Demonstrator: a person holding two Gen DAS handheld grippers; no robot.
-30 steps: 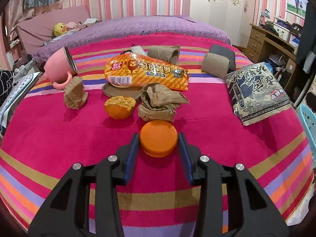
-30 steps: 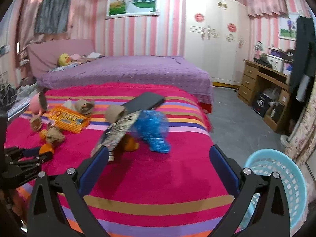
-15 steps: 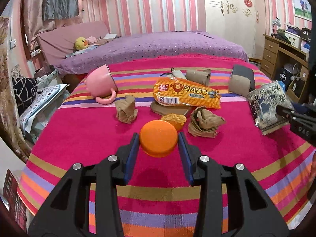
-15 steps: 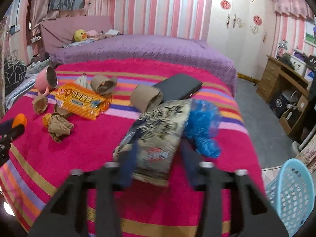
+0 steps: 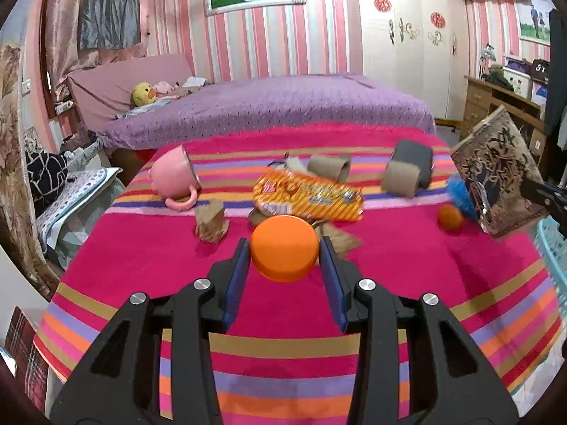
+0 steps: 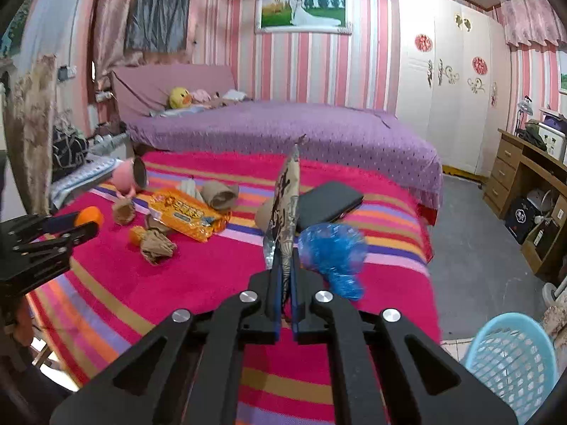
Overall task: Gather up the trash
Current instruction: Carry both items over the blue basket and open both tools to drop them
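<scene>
My left gripper (image 5: pixel 283 258) is shut on an orange round lid (image 5: pixel 284 248) and holds it above the striped bed cover (image 5: pixel 149 248); it also shows in the right wrist view (image 6: pixel 90 219). My right gripper (image 6: pixel 285 265) is shut on a dark printed snack bag (image 6: pixel 286 198), held edge-on and upright; the bag shows at the right of the left wrist view (image 5: pixel 496 170). An orange snack packet (image 5: pixel 308 196), crumpled brown paper (image 6: pixel 156 244), cardboard tubes (image 5: pixel 329 166) and a blue plastic bag (image 6: pixel 333 248) lie on the cover.
A light blue basket (image 6: pixel 510 357) stands on the floor at the bed's right corner. A pink mug (image 5: pixel 173 177) lies on its side. A dark flat case (image 6: pixel 329 205) and a small orange fruit (image 5: pixel 450 217) rest on the cover. A wooden desk (image 6: pixel 531 177) stands right.
My left gripper has lifted the orange lid off the cover and drawn back. My right gripper has shut on the printed bag and raised it upright.
</scene>
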